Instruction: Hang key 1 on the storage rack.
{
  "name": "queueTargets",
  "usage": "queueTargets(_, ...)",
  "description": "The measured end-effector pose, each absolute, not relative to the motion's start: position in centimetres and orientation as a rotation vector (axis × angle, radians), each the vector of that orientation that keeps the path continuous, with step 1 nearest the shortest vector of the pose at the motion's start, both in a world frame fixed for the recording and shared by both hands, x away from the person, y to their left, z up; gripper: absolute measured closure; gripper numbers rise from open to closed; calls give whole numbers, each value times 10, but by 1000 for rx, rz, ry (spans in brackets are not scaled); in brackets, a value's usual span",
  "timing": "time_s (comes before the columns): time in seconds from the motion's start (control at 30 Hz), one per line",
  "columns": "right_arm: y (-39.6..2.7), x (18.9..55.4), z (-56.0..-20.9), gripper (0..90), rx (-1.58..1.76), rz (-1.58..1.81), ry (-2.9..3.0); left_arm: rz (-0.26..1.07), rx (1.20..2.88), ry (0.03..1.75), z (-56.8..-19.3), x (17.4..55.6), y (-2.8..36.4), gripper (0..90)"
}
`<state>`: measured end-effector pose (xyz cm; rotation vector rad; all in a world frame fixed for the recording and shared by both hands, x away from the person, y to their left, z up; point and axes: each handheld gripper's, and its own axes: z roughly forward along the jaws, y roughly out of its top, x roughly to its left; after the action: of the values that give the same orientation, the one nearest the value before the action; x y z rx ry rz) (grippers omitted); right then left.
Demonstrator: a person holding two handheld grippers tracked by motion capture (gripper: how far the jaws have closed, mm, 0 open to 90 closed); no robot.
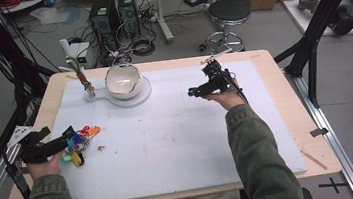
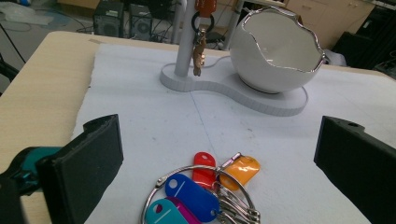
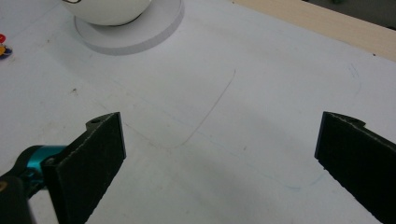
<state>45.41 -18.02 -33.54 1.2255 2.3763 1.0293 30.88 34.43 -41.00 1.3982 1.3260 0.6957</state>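
Note:
A bunch of keys with coloured tags (image 1: 79, 139) lies on the white mat near its left edge; in the left gripper view the key bunch (image 2: 205, 191) rests on the mat between my two wide-apart jaws, red, orange, blue and teal tags on a metal ring. My left gripper (image 1: 63, 142) is open, right at the bunch. A white eggshell-shaped bowl (image 1: 123, 80) sits on a white stand (image 1: 138, 94) with a post holding a hanging key (image 2: 200, 51). My right gripper (image 1: 193, 92) hovers open over bare mat at centre right, nothing between its jaws.
The white mat (image 1: 179, 144) covers most of the wooden table (image 1: 297, 116). A small dark speck (image 1: 101, 148) lies right of the keys. A wooden stick (image 1: 314, 159) lies at the table's right front corner. Computers, a stool and cables are on the floor beyond.

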Motion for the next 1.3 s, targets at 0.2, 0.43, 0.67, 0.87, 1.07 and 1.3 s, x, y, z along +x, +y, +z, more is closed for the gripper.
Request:
queueTargets(0.2,-195,444,-342,8,1246,1025,2359,696,1406,1326,-410,309,344,17)
queueTargets(0.43,-214,435,-354,8,1278,1020,2335,697,1411,1328,-410,309,344,17)
queueTargets(0.67,-228,423,-362,8,1286,1039,2321,698,1416,1329,-411,309,343,17)
queueTargets(0.87,-244,414,-368,7,1314,1084,2279,698,1421,1328,-410,309,344,17)
queueTargets(1.07,-264,403,-374,7,1365,1106,2212,700,1422,1329,-411,309,344,17)
queueTargets(1.3,-286,391,-383,7,1405,1137,2146,699,1427,1328,-411,309,343,17)
